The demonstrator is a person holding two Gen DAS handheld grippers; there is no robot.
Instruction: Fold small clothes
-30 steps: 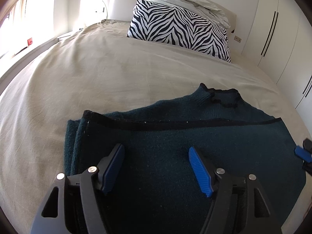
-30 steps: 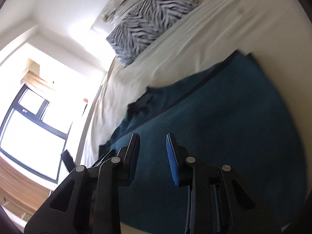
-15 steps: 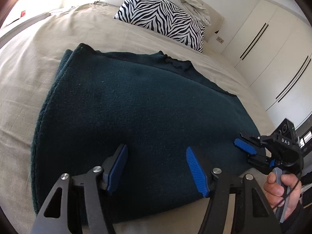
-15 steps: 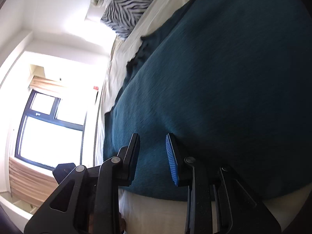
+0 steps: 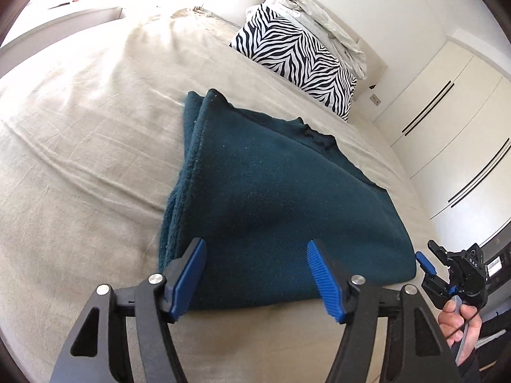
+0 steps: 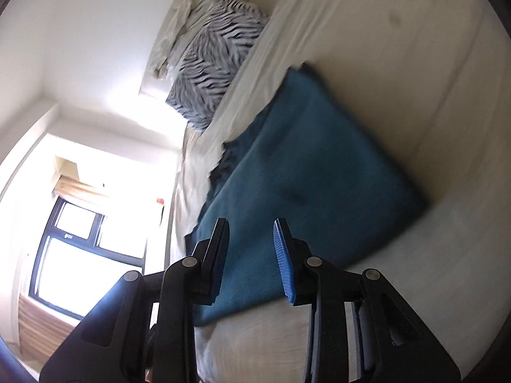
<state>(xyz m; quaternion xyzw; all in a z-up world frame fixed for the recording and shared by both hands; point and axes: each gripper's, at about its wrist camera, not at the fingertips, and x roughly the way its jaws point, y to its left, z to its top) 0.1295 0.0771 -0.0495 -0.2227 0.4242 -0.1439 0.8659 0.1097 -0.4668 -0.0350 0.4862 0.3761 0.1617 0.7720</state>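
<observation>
A dark teal knit sweater (image 5: pixel 274 198) lies folded in layers on the beige bed (image 5: pixel 80 159), collar toward the pillow. My left gripper (image 5: pixel 255 274) is open and empty, just above the sweater's near edge. My right gripper (image 6: pixel 250 255) is open and empty, tilted sideways over the sweater (image 6: pixel 306 172) at its near end. The right gripper also shows in the left wrist view (image 5: pixel 429 261), held in a hand off the sweater's right corner.
A zebra-print pillow (image 5: pixel 297 60) and a crumpled pale sheet (image 5: pixel 322 22) lie at the headboard. White wardrobe doors (image 5: pixel 447 121) stand to the right. A window (image 6: pixel 83 249) is on the far side of the bed.
Both grippers have pulled back from the sweater toward the bed's near edge. The sweater now lies folded over, its black-trimmed hem no longer on top. Both grippers stay open.
</observation>
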